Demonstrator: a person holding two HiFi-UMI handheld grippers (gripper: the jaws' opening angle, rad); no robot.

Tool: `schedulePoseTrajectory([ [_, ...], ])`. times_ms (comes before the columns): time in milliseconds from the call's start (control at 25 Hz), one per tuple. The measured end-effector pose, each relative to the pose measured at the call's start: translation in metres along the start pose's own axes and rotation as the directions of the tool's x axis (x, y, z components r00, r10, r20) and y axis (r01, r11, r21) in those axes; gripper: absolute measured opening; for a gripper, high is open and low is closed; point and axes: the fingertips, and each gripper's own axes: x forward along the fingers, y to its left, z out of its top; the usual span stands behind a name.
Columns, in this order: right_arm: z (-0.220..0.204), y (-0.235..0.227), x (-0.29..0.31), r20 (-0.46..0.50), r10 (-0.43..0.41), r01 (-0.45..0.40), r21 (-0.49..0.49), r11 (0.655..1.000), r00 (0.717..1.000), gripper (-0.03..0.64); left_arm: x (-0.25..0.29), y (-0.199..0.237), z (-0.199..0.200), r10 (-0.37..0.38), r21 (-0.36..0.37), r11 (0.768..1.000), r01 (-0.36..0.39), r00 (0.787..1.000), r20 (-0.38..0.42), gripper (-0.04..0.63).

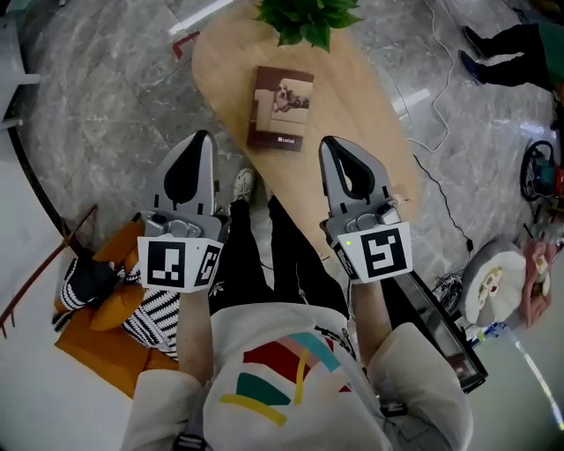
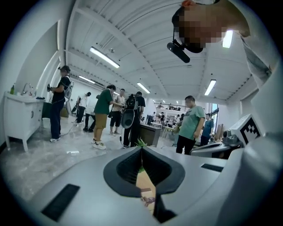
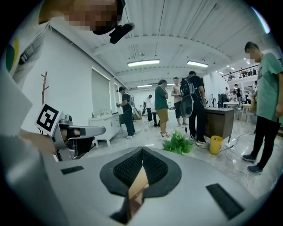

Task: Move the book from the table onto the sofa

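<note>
Wood-toned desk point(image 1: 361, 123) is shown in the head view, and on it the book point(image 1: 282, 107) is laid flat, cover up, just short of the plant point(image 1: 308, 18). The book's long axis is set running away from the person, nearly in line with both tools. It is found ahead of them and between them. The left tool point(image 1: 203, 136) is held over the floor beside the desk's edge, the right tool point(image 1: 328, 141) over the desk itself, and the right is judged the nearer.

Over to the left gripper view: the jaws are seen pressed together, nothing clamped. Through the slot beneath them a strip of desk and a sliver of the book point(image 2: 148, 200) are caught, straight ahead and below.

Now the right gripper view: the jaws are likewise seen together and empty, with the plant point(image 3: 178, 143) ahead and to the right. A yellow bin point(image 3: 215, 144) is spotted on the floor beyond; what is in it cannot be told.
</note>
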Motion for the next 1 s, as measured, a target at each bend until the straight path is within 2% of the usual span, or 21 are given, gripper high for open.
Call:
schedulePoseTrajectory([
  [80, -0.038, 0.000, 0.028, -0.051, -0.022, 0.023, 0.025, 0.999, 0.998, 0.012, 0.015, 0.021, -0.032, 0.015, -0.024, 1.000, -0.015, 1.000, -0.004, 0.008],
  [200, -0.107, 0.001, 0.069, -0.140, -0.027, 0.037, 0.075, 0.997, 0.990, 0.012, 0.028, 0.063, -0.088, 0.098, -0.044, 0.994, -0.099, 0.995, -0.022, 0.008],
  [280, -0.157, 0.005, 0.092, -0.218, -0.012, 0.028, 0.068, 0.997, 0.976, 0.012, 0.031, 0.087, -0.131, 0.135, -0.102, 0.985, -0.139, 0.990, -0.044, 0.008],
  [400, -0.225, 0.008, 0.116, -0.328, 0.000, 0.012, 0.033, 0.999, 0.945, 0.012, 0.034, 0.095, -0.199, 0.102, -0.163, 0.980, -0.119, 0.989, -0.108, 0.008],
  [480, -0.259, 0.009, 0.127, -0.376, 0.006, 0.004, 0.025, 1.000, 0.926, 0.012, 0.036, 0.091, -0.242, 0.067, -0.173, 0.980, -0.095, 0.985, -0.161, 0.008],
  [560, -0.286, 0.008, 0.134, -0.422, 0.002, -0.001, 0.003, 1.000, 0.907, 0.012, 0.036, 0.090, -0.277, 0.051, -0.224, 0.970, -0.095, 0.980, -0.194, 0.008],
  [640, -0.306, 0.007, 0.138, -0.463, -0.014, 0.000, -0.031, 1.000, 0.886, 0.012, 0.032, 0.092, -0.301, 0.052, -0.281, 0.953, -0.112, 0.976, -0.212, 0.008],
  [720, -0.320, 0.006, 0.139, -0.495, -0.027, 0.003, -0.048, 0.999, 0.868, 0.012, 0.030, 0.094, -0.317, 0.058, -0.305, 0.944, -0.127, 0.972, -0.227, 0.009],
  [840, -0.333, 0.008, 0.143, -0.521, -0.026, 0.005, -0.041, 0.999, 0.853, 0.012, 0.030, 0.096, -0.329, 0.050, -0.313, 0.941, -0.126, 0.970, -0.240, 0.017],
  [1000, -0.346, 0.014, 0.148, -0.552, -0.027, -0.005, -0.057, 0.998, 0.833, 0.012, 0.033, 0.097, -0.333, 0.023, -0.328, 0.939, -0.104, 0.970, -0.241, 0.080],
])
